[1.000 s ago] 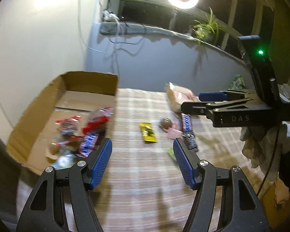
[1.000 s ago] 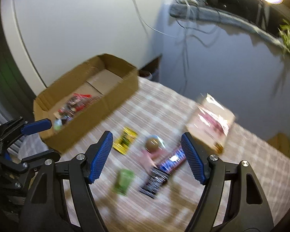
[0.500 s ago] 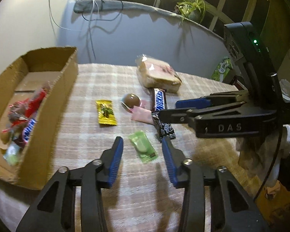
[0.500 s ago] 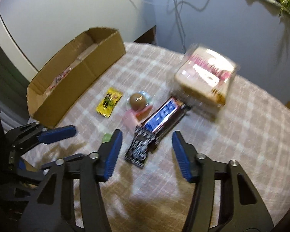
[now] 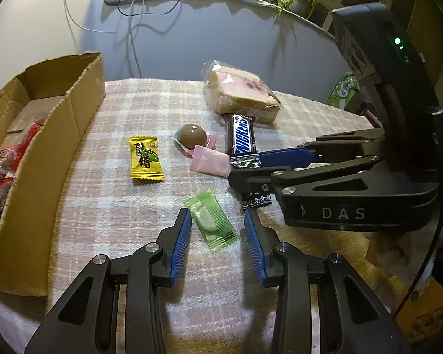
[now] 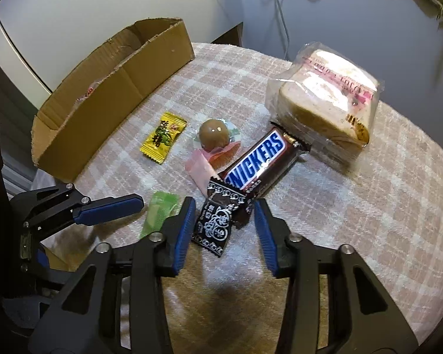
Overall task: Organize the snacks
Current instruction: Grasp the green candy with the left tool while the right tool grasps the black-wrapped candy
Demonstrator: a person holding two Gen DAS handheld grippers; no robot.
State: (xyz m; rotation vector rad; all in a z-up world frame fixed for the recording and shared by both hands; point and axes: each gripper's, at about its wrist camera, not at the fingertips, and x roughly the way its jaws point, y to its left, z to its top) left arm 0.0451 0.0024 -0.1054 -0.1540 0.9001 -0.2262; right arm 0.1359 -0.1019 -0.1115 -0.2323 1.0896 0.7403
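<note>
Snacks (image 5: 146, 158) | left tool (image 5: 216, 225) spread around green packet (image 5: 212, 219) | right tool (image 6: 223, 218) spread around black packet (image 6: 217, 221), hidden leftward

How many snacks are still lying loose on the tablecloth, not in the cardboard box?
7: bagged bread, Snickers bar, chocolate ball, pink packet, yellow candy, black packet between the right tool's fingers, green packet between the left tool's. None looks hidden.

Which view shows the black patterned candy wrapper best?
The right wrist view: the black patterned candy wrapper lies nearly whole between the open right gripper fingers. In the left wrist view, only slivers of it show, because the right gripper's body covers most of it.
</note>
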